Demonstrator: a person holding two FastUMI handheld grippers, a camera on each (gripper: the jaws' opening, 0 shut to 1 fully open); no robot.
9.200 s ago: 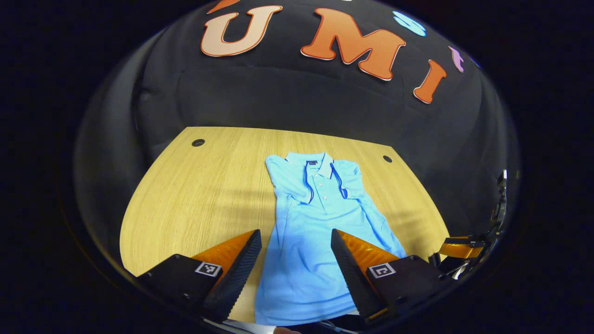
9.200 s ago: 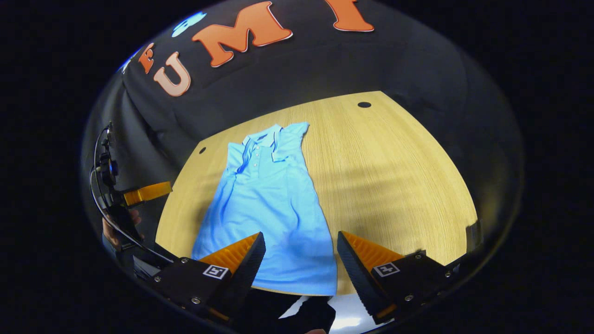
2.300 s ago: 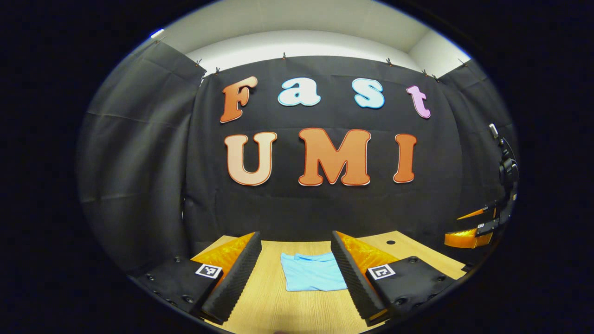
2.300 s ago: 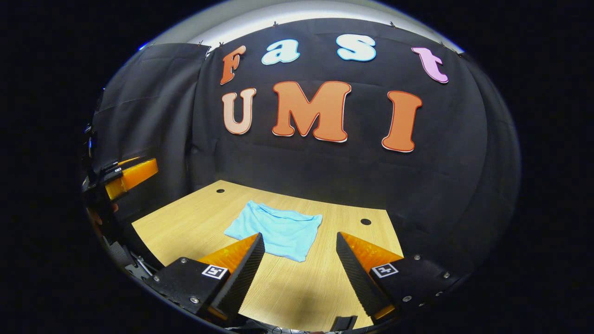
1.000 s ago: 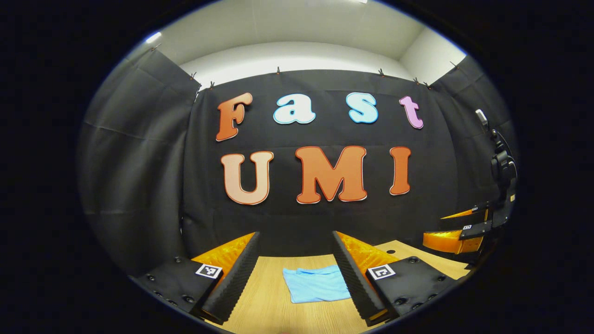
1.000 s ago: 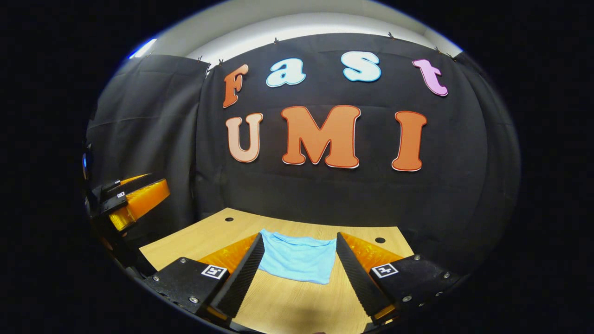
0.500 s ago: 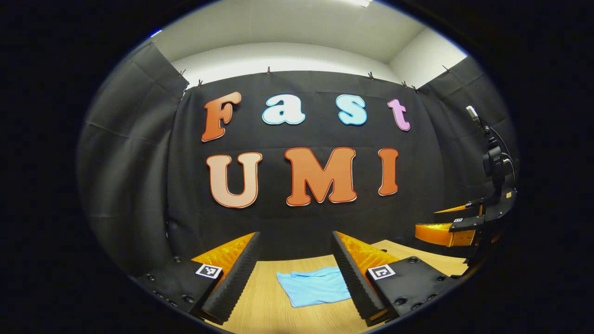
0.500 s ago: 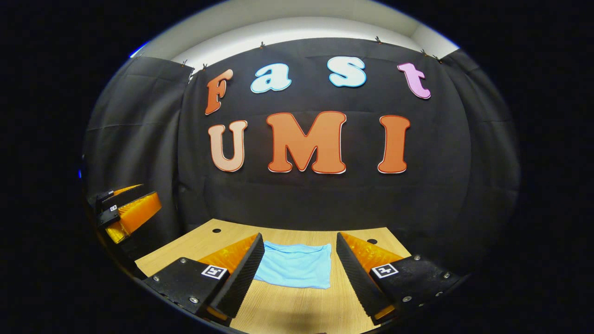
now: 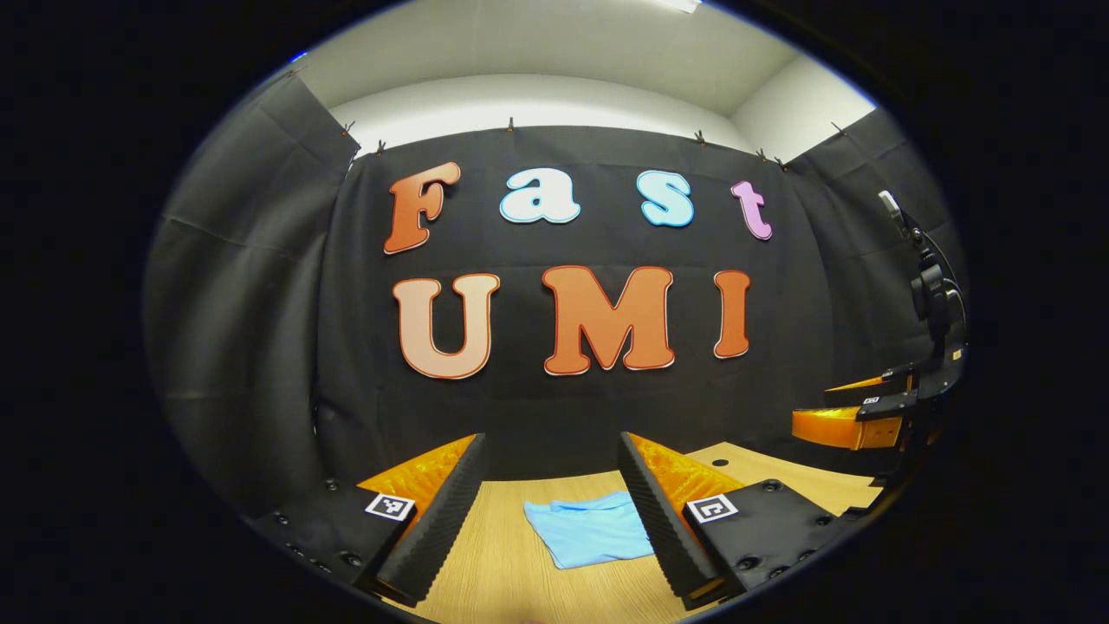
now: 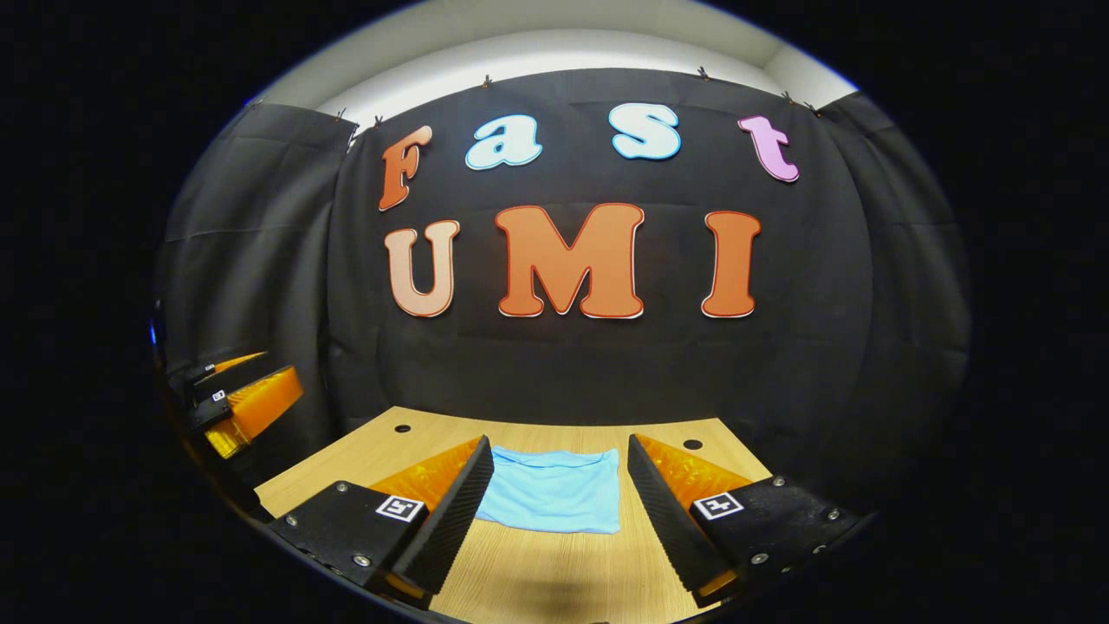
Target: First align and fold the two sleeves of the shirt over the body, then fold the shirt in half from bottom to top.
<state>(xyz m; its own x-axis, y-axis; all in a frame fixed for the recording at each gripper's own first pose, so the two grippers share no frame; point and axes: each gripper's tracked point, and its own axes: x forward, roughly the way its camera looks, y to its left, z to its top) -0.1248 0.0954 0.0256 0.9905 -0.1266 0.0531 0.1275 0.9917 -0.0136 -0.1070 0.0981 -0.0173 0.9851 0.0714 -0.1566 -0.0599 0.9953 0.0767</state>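
Observation:
The light blue shirt [image 9: 589,530] lies folded into a small rectangle on the wooden table [image 9: 502,581]. In the left gripper view my left gripper [image 9: 550,464] is open, held back from the shirt and above the table with nothing between its fingers. The same folded shirt [image 10: 554,500] lies flat ahead in the right gripper view, and my right gripper [image 10: 559,464] is open and apart from it. The right gripper [image 9: 853,416] also shows at the far right of the left gripper view, and the left gripper [image 10: 243,399] at the far left of the right gripper view.
The wooden table [image 10: 537,581] has small round holes [image 10: 692,445] near its far corners. Black cloth walls close in behind and beside it, with a white wall and ceiling above.
Since 9.2 s ago the shirt went from lying full length to folded in half. Both grippers have pulled back and up, level and open. In the last second only small shifts of view.

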